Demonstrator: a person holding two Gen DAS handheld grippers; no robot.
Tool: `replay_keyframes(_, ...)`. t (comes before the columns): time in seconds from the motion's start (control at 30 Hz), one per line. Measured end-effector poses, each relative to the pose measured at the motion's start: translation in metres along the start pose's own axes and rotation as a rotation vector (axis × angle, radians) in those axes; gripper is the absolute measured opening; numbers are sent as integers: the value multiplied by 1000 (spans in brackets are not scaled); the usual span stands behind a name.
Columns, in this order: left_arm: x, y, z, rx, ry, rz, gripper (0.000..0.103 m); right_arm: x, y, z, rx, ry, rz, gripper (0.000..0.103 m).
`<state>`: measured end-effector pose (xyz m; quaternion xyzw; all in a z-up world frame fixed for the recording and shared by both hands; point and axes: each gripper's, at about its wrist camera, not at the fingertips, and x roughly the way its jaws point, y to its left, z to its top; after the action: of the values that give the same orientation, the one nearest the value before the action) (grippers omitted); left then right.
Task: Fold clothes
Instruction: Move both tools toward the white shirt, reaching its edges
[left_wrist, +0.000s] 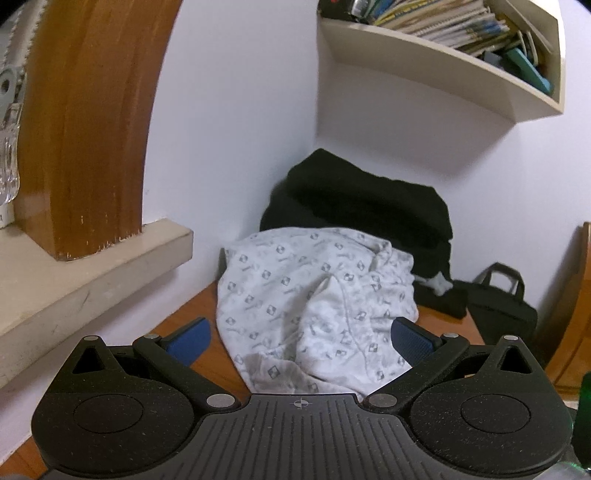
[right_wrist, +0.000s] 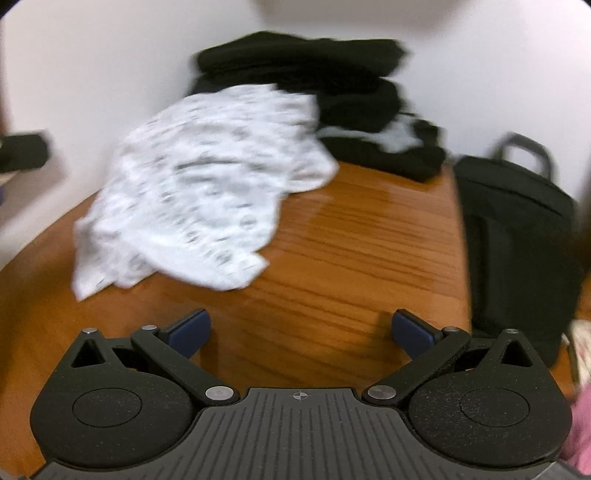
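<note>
Presently logged: wooden desk (right_wrist: 351, 236); black folded stack (right_wrist: 303, 70) at the back wall; patterned white garment (right_wrist: 199, 184), crumpled in front of it. Left gripper (left_wrist: 301, 334) over its near edge, right gripper (right_wrist: 301, 330) over bare wood, jaws spread wide, holding nothing. Best spread flat by hem or corners, not mid-bunch.

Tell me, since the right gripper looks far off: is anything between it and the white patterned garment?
Nothing visible: only bare wooden table lies between the open right gripper and the white patterned garment.
</note>
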<state>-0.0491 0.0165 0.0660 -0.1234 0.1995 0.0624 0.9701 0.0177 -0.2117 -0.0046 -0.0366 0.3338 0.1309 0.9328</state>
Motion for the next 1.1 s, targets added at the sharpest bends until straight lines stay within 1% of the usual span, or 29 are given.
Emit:
replay_keyframes(0.07,1,3,0,-15,-2,-4,103,0,-4,1,-47,2,74,103)
replay_keyframes(0.13,2,7,-1,-29,-4,-5,103,-1,-10,4,-67,9,167,103)
replay_keyframes(0.27,4,11,-5,-42,-8,-13,103,-1,-23,16,-60,30,302,103)
replay_keyframes(0.33,5,13,-6,-51,-11,-25,103,-3,-32,27,-60,17,372,103)
replay_keyframes(0.6,13,28,-15,-115,1,-72,103,0,-23,84,-244,-74,492,102)
replay_keyframes(0.8,15,36,-17,-135,20,-80,103,16,-15,140,-345,-132,577,85)
replay_keyframes(0.87,15,37,-16,-142,28,-87,103,26,-15,156,-375,-143,586,76)
replay_keyframes(0.9,15,37,-16,-147,30,-91,103,33,-17,163,-389,-142,589,74)
replay_keyframes(0.97,14,36,-14,-159,27,-107,103,49,-21,176,-415,-140,595,59)
replay_keyframes(1.03,12,31,-11,-171,12,-92,103,65,-29,183,-441,-126,596,56)
replay_keyframes(1.07,11,28,-10,-177,5,-84,103,72,-33,185,-453,-120,601,48)
replay_keyframes(1.1,11,25,-7,-171,5,-64,103,77,-36,186,-464,-119,608,45)
